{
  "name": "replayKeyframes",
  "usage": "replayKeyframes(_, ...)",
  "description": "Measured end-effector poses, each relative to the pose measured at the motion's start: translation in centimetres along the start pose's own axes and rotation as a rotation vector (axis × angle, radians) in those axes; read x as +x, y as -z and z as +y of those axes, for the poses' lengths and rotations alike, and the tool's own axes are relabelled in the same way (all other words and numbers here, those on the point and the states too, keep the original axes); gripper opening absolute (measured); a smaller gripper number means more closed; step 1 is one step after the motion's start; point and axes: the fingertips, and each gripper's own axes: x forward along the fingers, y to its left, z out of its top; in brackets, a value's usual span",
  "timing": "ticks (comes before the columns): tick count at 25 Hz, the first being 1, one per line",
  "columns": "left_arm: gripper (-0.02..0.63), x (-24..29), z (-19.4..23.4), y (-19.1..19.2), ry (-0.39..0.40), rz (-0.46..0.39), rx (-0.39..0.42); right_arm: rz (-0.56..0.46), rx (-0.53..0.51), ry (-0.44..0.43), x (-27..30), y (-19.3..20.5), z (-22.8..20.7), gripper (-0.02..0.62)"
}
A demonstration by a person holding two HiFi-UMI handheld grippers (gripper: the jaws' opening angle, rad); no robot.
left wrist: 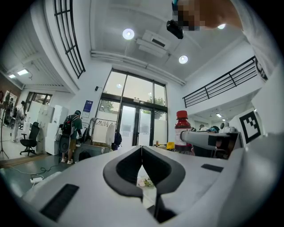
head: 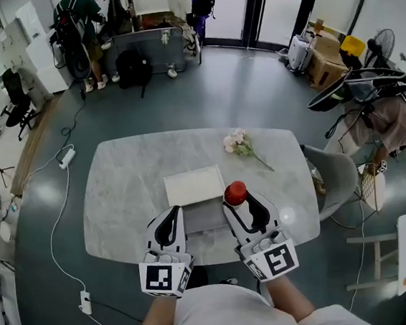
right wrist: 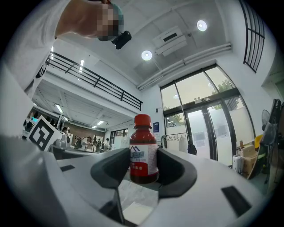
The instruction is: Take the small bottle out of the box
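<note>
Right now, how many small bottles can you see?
1. The small bottle, red-capped, is clamped upright in the right gripper, over the table at the box's right edge. Part of the box interior is hidden, so another may be there.

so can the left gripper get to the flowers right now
Probably yes: the left gripper is empty, with only the low white box between it and the flowers; its shut jaws need opening.

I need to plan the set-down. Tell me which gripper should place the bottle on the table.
Right. The right gripper is shut on the small bottle, held upright over the table; the left gripper is shut and empty.
</note>
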Motion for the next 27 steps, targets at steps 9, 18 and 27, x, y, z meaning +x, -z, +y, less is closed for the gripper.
replayKeyframes(9,0.023,-0.16,-0.44,0.25,-0.004,0.005,-0.002,0.014,-0.005,-0.012,-0.3,0.37,0.29,0.206)
replayKeyframes(18,0.023,0.11,-0.68,0.48,0.008,0.006,-0.007,0.023,-0.002,-0.012,-0.16,0.69,0.2,0.206)
replayKeyframes(27,0.023,0.29,-0.61,0.76,0.004,0.015,-0.012,0.028,0.005,-0.018,-0.1,0.87,0.14,0.206)
